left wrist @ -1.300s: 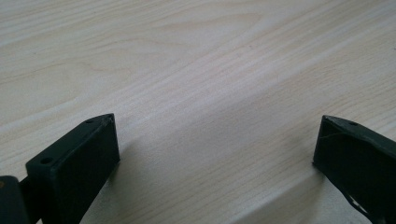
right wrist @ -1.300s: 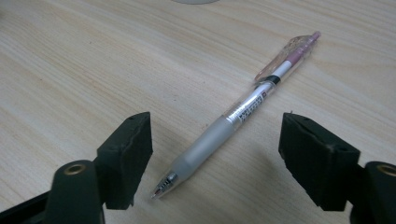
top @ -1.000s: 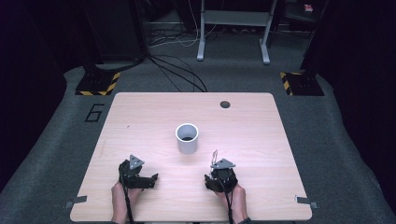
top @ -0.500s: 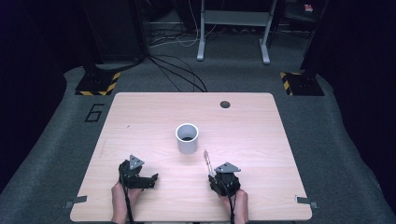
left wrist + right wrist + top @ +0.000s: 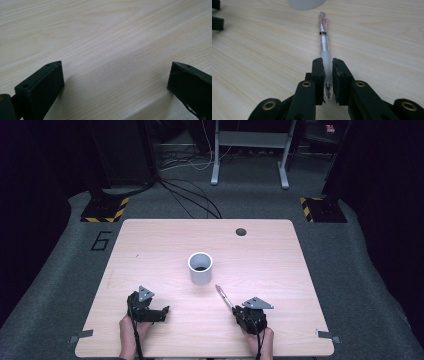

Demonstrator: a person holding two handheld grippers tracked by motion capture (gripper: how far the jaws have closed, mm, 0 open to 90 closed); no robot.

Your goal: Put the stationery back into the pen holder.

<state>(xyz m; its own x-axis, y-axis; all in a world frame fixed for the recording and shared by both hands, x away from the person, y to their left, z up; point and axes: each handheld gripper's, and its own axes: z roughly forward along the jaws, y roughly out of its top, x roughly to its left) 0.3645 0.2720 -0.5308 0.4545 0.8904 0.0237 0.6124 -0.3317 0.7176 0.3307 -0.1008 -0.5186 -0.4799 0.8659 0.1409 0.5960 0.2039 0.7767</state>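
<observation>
Since a second ago my right gripper (image 5: 326,65) has just closed, pinching the clear plastic pen (image 5: 324,45) near the white cylindrical cup (image 5: 200,268); my left gripper (image 5: 115,77) sits spread wide.

high: above, facing forward-down on table (image 5: 150,245) | left gripper view: close over bare wood | right gripper view: close, low; shares cup (image 5: 305,3) and pen (image 5: 323,42) with high

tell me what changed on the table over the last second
The right gripper has just been closing and is now shut on the pen, whose tip end sits between its jaws. Seen from above, that gripper slid a little to the right along the near edge, and the pen, raised a second ago, now points toward the white cup. The left gripper stayed put with jaws open, and the cup did not move.
</observation>
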